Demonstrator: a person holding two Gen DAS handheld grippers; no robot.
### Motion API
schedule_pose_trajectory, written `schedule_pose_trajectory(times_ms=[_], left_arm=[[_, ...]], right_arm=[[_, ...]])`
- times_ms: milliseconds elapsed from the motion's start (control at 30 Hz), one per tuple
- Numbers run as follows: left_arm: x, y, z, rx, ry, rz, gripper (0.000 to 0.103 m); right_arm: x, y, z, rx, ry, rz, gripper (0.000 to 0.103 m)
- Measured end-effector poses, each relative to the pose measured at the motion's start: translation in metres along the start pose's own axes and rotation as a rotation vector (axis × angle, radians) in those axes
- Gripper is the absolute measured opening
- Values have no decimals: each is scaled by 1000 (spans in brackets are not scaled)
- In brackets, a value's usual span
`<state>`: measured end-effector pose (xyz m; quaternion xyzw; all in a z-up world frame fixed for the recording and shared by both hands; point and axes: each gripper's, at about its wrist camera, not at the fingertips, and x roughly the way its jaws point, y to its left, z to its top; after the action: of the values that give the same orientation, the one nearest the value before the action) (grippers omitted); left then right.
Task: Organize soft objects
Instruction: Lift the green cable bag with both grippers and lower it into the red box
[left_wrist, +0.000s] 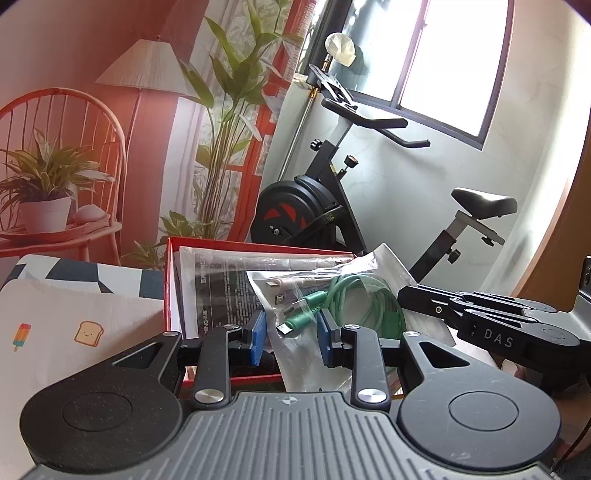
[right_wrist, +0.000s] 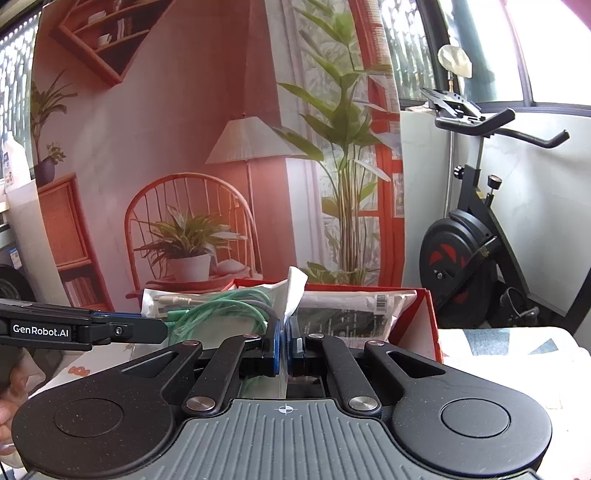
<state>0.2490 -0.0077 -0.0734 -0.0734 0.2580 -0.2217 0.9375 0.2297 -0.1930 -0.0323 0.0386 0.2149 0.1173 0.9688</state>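
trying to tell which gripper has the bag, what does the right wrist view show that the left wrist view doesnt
Only the right wrist view shows the right gripper pinched shut on an edge of the clear plastic bag.

Only the left wrist view shows the left gripper open, its blue pads either side of the bag, plus the USB plug inside it and the sticker-printed cloth beside the box.

Both show the green cable in the bag, the red box behind it, and the exercise bike.

Printed backdrop of a red room at 12 o'clock; exercise bike and bright window at 2 o'clock.
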Motion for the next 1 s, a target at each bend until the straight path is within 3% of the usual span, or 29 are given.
schedule_pose_trajectory(times_ms=[367,700,1000], left_arm=[[45,14,14,-16,9,54,31],[79,22,4,14,79,92,31],[88,19,0,84,124,127,33]], right_arm=[[64,-14,6,-33,17,-21,3],[99,-29,-31,0,117,-33,3],[106,-31,-51,26,188,-59,4]])
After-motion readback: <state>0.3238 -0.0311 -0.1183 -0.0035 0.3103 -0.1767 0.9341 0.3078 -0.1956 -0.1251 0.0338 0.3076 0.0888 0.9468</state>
